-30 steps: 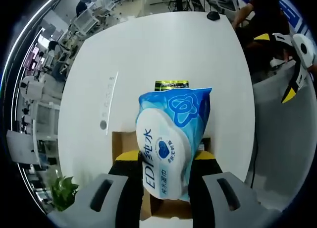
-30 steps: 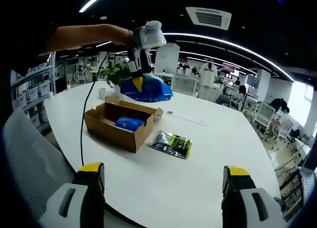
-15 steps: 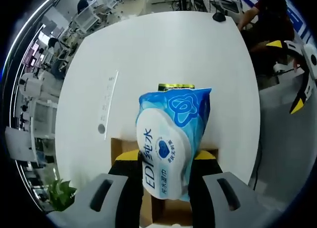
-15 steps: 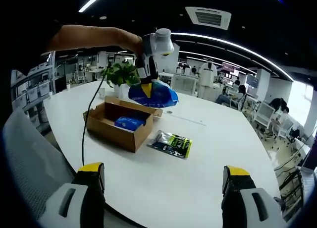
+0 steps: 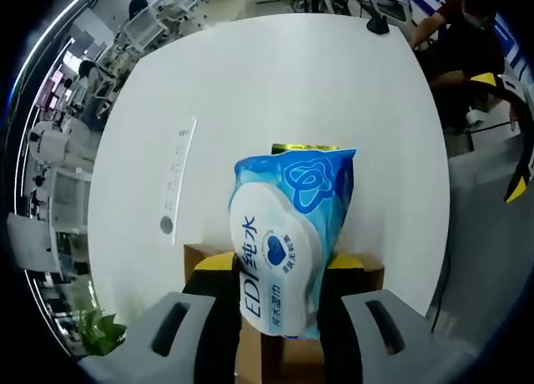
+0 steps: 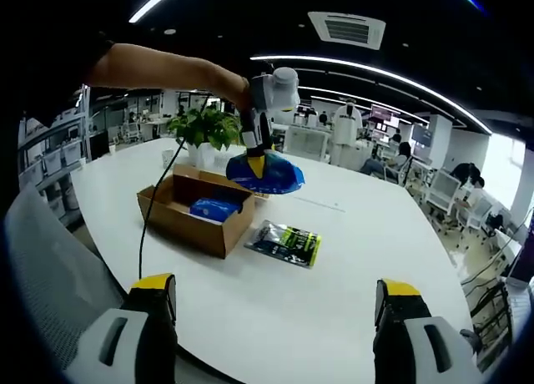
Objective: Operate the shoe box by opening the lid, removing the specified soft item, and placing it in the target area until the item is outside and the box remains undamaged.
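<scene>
My left gripper (image 5: 279, 296) is shut on a blue and white pack of wet wipes (image 5: 288, 238), held high over the white table (image 5: 275, 92). In the right gripper view that same gripper (image 6: 260, 154) hangs the wipes pack (image 6: 267, 174) above the far right end of the open cardboard shoe box (image 6: 196, 221). A second blue pack (image 6: 215, 208) lies inside the box. A dark green and yellow packet (image 6: 284, 240) lies flat on the table to the right of the box. My right gripper (image 6: 271, 313) is open and low in front of the table, holding nothing.
A white strip with a round grey end (image 5: 173, 184) lies on the table left of the box. A potted plant (image 6: 204, 132) stands at the far table edge behind the box. A grey chair (image 6: 42, 267) stands close at my left. Office desks and people fill the background.
The left gripper has carried the wipes pack rightward from above the box's middle to above its far right end. The right gripper has stayed where it was, open.
</scene>
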